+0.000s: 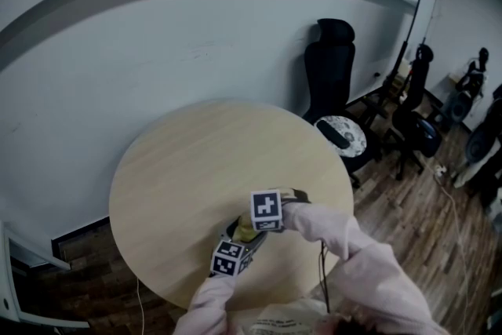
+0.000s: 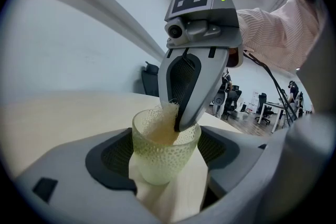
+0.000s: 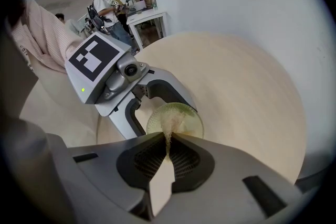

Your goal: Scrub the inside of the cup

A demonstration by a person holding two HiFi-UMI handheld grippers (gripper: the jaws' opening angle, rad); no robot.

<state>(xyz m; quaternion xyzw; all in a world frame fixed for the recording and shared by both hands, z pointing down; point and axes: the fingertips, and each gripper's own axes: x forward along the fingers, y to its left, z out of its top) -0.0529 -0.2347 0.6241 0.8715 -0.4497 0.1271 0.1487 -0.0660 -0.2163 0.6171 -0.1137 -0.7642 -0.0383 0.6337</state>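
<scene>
A round, pale wooden tabletop [image 1: 196, 161] is seen, and both claws are held over its near edge. The left claw [image 2: 166, 161] is clamped on a pale green, dimpled glass cup [image 2: 157, 165], which is gripped upright by its sides between the two jaws; whether its base is rested on the tabletop cannot be told. The right claw [image 3: 168, 140] is closed on a thin beige mesh scrubbing pad [image 3: 169, 124], and its tips are dipped through the cup's mouth, so that the pad is pressed against the inner wall near the rim.

The scrubbing is judged to be under way. If the right claw is pushed sideways too hard, the smooth-sided cup could be levered out of the left claw's grip or tipped. The pad is pinched only by a narrow edge and could be pulled free by friction. The glass could be knocked by the hard jaw tips.
</scene>
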